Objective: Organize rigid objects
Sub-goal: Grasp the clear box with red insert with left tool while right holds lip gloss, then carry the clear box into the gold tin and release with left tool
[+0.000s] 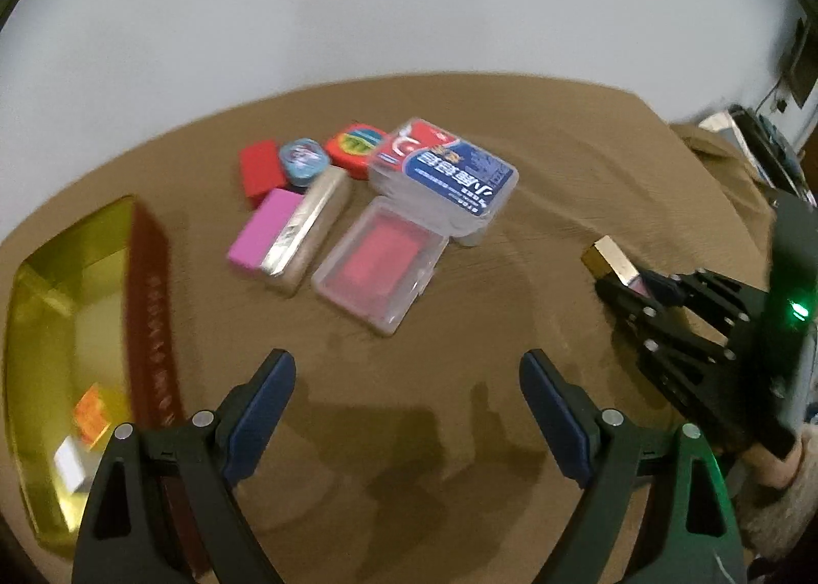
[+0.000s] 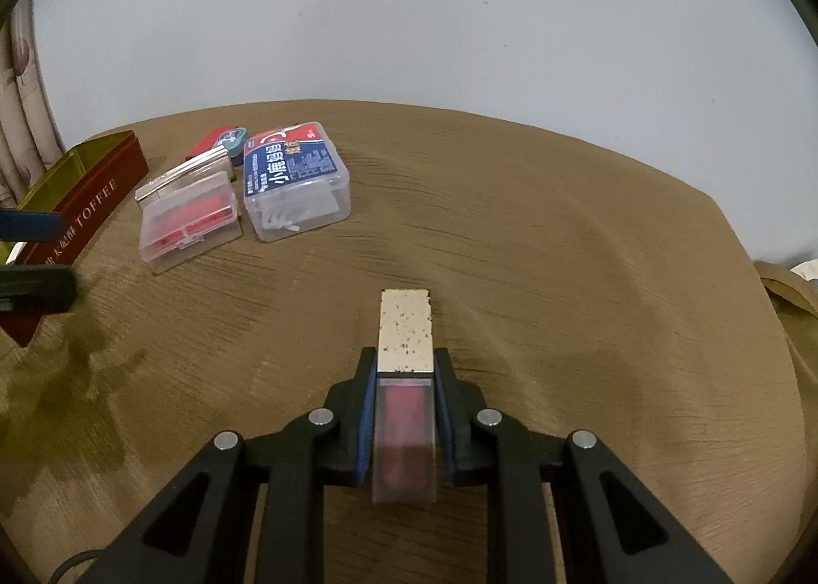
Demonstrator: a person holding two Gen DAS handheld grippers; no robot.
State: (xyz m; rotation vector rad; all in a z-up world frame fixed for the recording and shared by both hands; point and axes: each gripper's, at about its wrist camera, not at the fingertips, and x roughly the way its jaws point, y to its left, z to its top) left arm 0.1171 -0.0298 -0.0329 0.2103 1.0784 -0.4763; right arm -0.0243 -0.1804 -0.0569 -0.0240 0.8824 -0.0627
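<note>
Right claw (image 2: 399, 410) clamps gold-capped lipstick (image 2: 405, 379) mid-bench; left claw (image 1: 409, 410) wide, idle; carry to toffee tin (image 2: 92, 190) next.

The right gripper (image 2: 405, 369) is clamped on a rectangular lip-gloss tube with a speckled gold cap and clear red body (image 2: 405, 379), its cap pointing forward over the brown wood-grain table (image 2: 562, 277). Far left, a clear plastic case with red contents (image 2: 189, 221) lies beside a blue-labelled clear floss box (image 2: 294, 185), near a red toffee tin with gold lining (image 2: 76, 205).
</note>
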